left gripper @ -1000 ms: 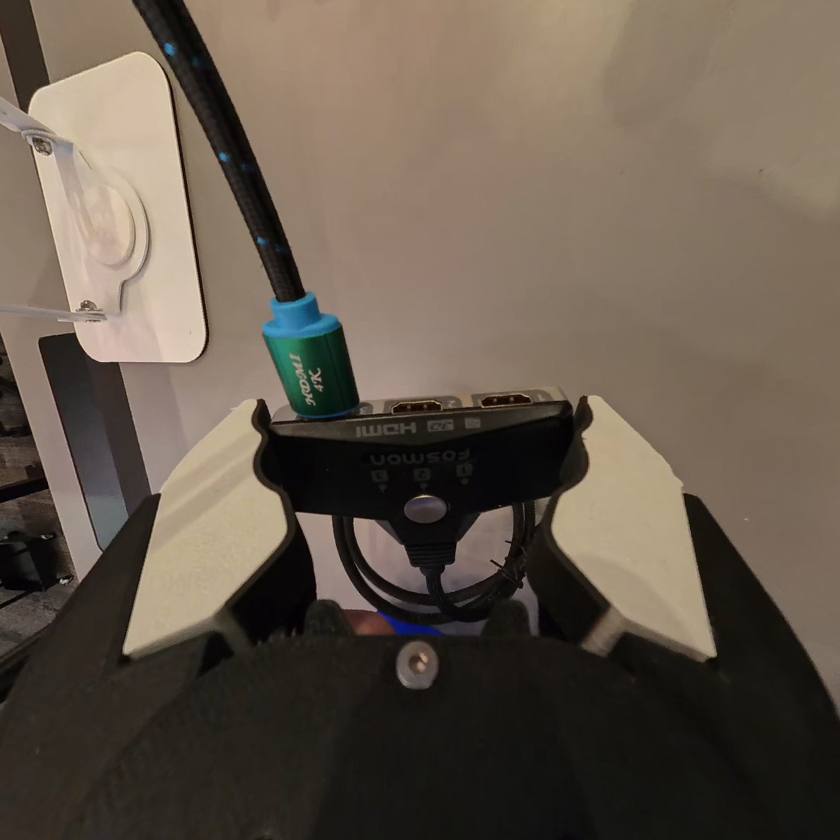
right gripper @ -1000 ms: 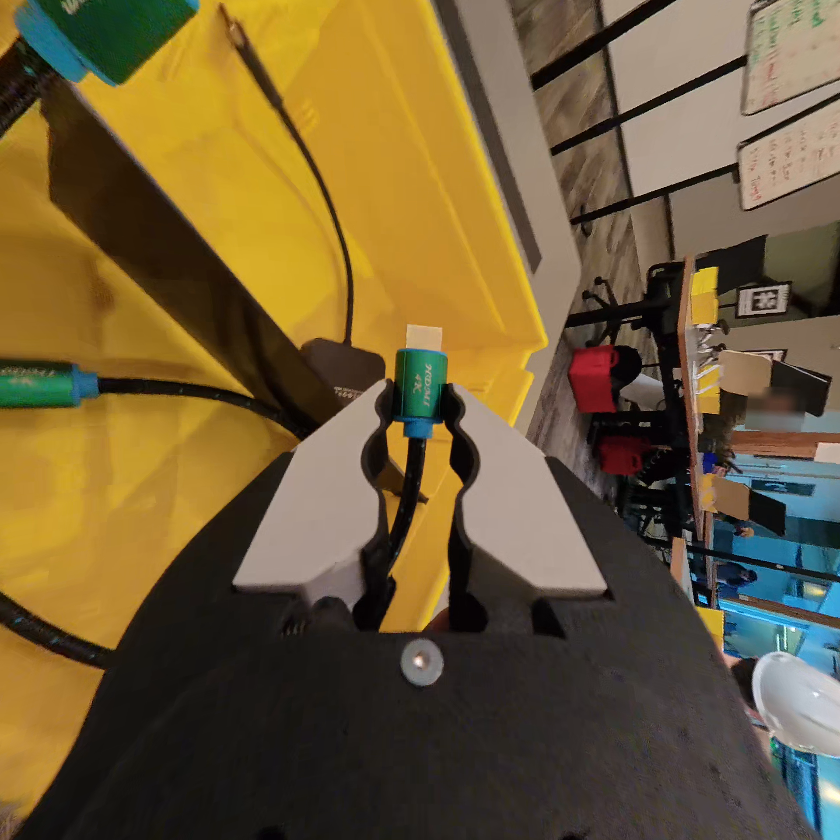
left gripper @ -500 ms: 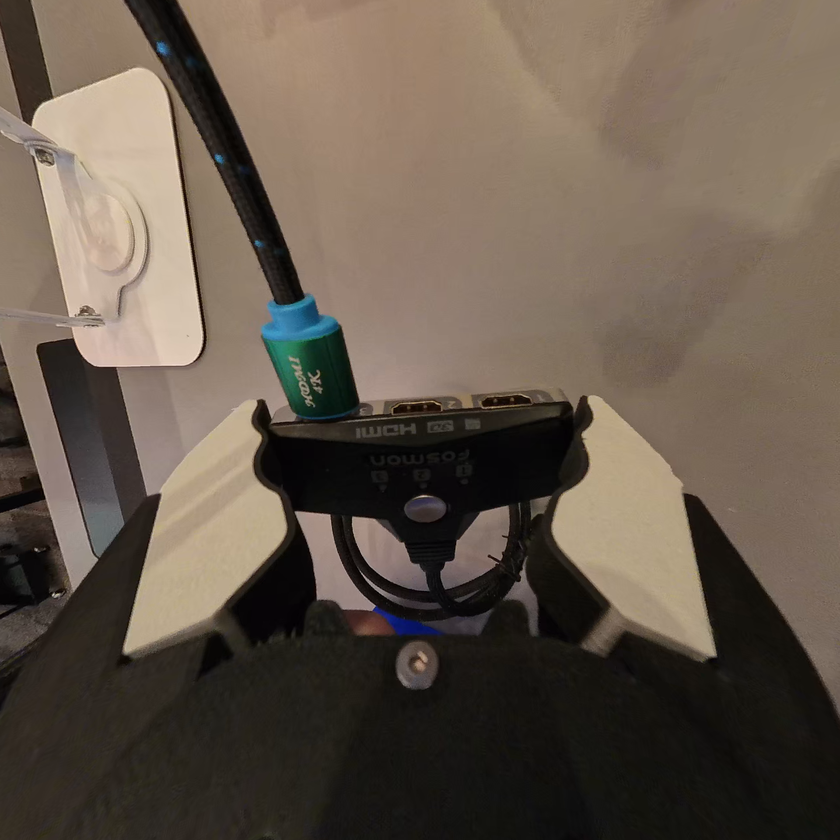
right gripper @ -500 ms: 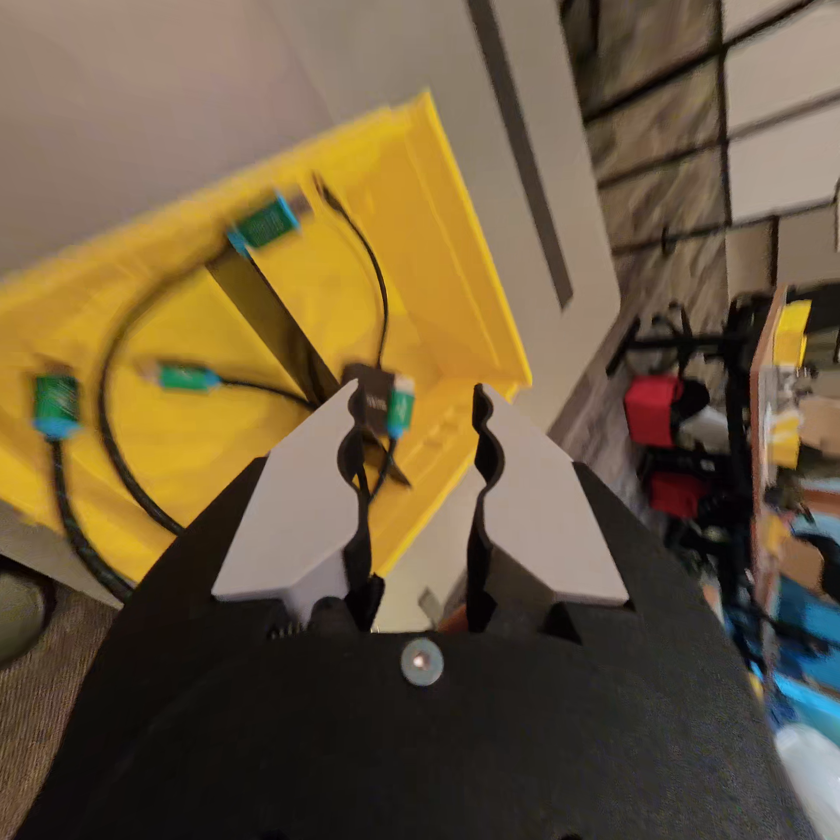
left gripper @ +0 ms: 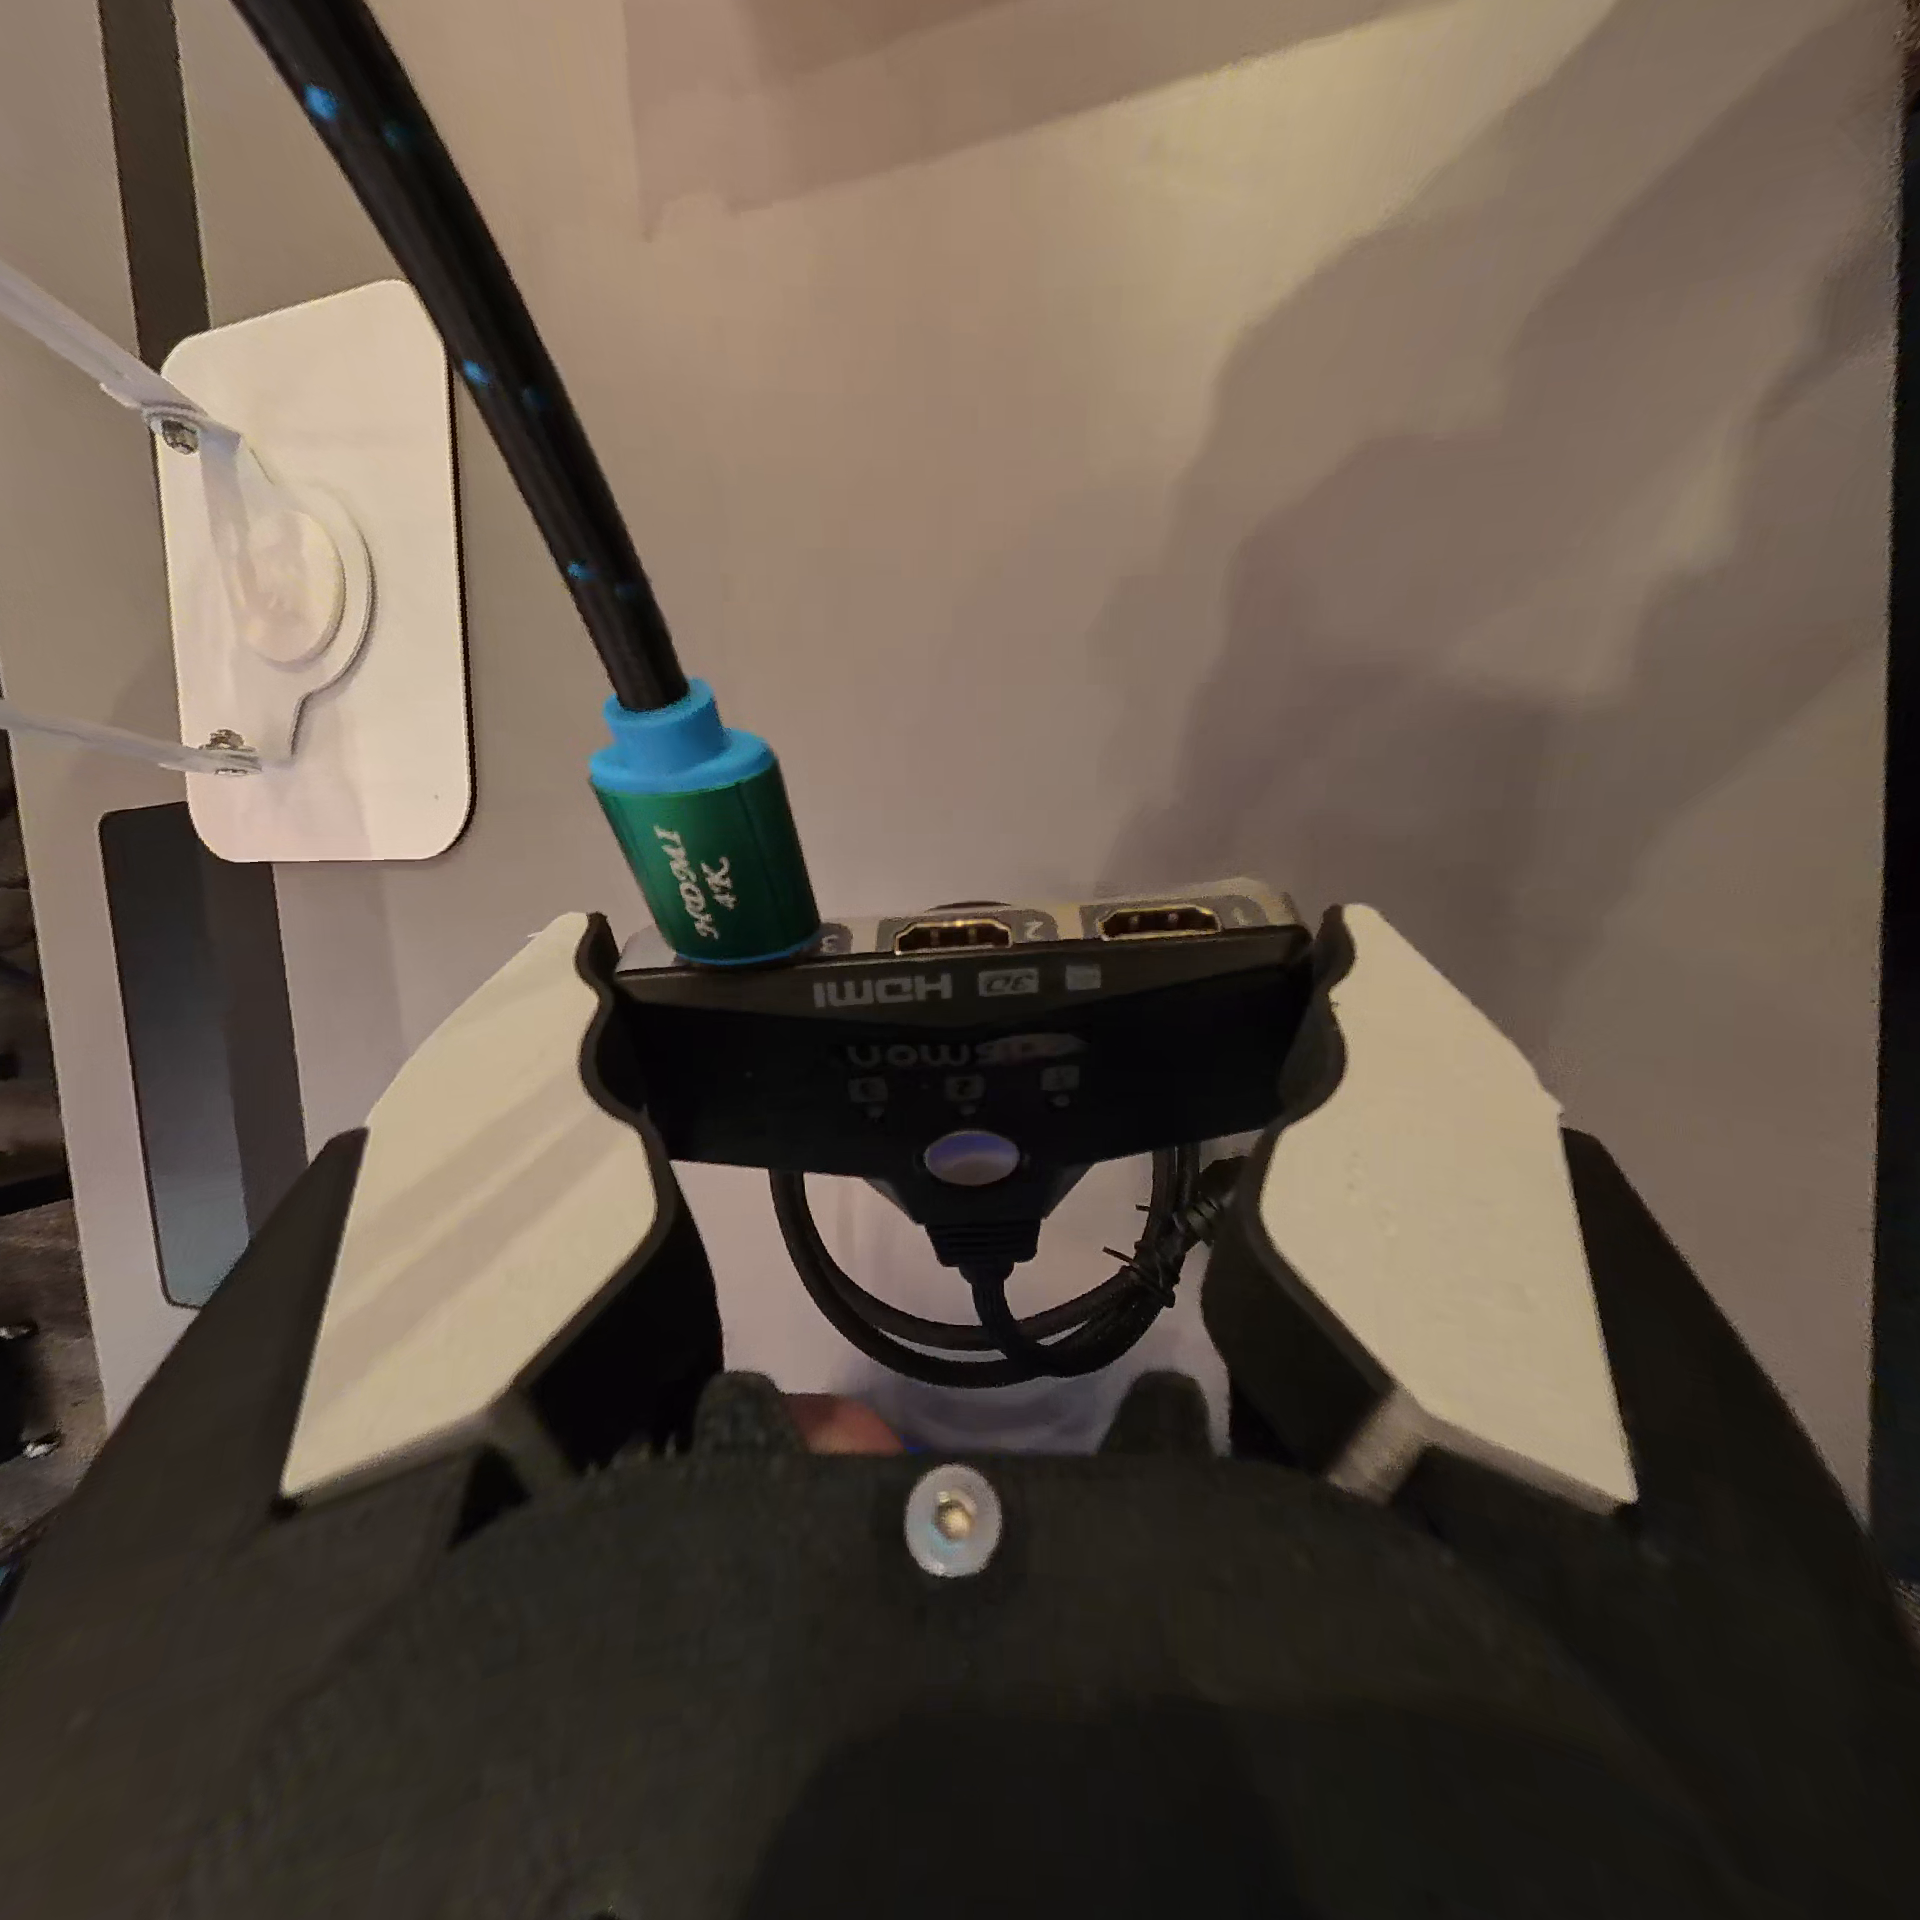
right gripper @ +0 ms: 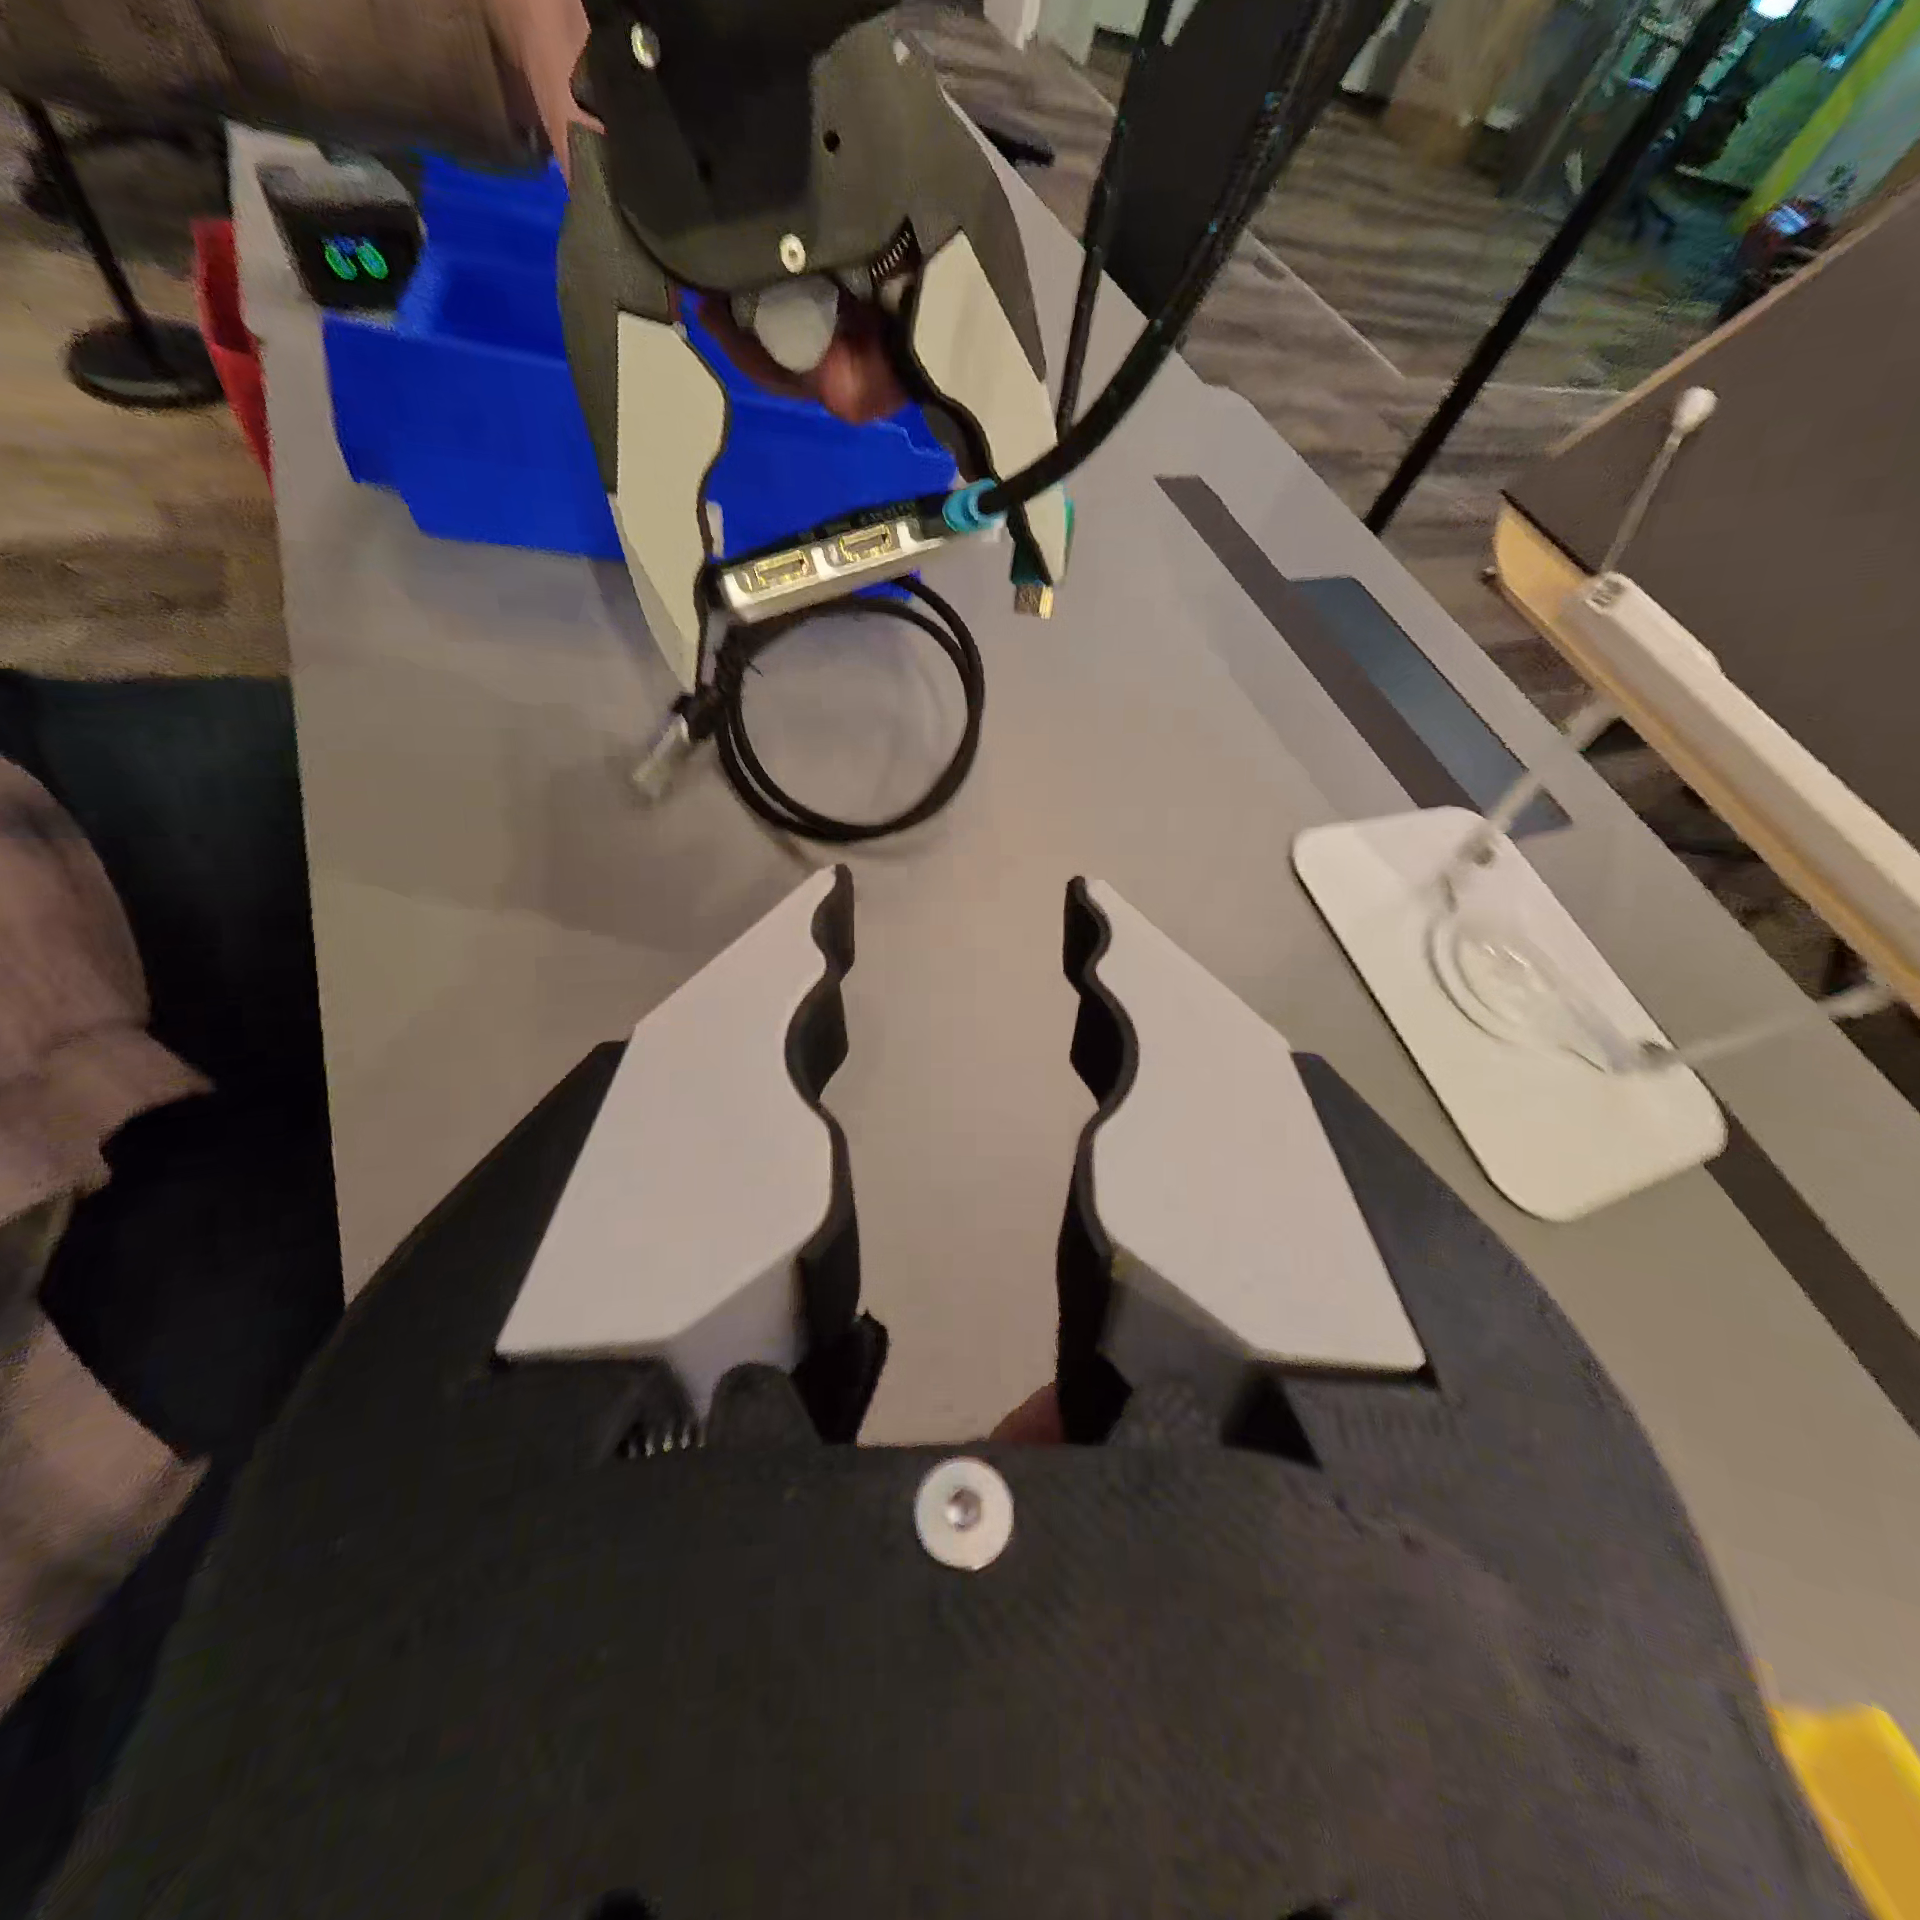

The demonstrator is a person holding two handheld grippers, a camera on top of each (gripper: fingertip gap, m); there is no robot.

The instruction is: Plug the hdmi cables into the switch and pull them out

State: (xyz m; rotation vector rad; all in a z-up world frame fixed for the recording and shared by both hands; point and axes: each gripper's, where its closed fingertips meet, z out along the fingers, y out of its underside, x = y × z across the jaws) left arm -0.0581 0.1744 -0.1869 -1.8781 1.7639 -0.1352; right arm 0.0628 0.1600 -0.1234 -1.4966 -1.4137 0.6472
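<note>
Here, left gripper [left gripper: 961,1023] clamped on switch [left gripper: 966,1070] — right gripper [right gripper: 951,904] half-open, empty.

Left clamps, right hangs empty.
Left gripper [left gripper: 961,1023] jaws pinch the switch [left gripper: 961,1049]; right gripper [right gripper: 956,904] jaws parted, holding nothing.

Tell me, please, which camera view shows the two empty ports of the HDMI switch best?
The left wrist view: the switch is close and sharp in the left gripper, with both empty ports beside the plugged green connector. The right wrist view shows the same ports farther off, small and a little blurred.
</note>
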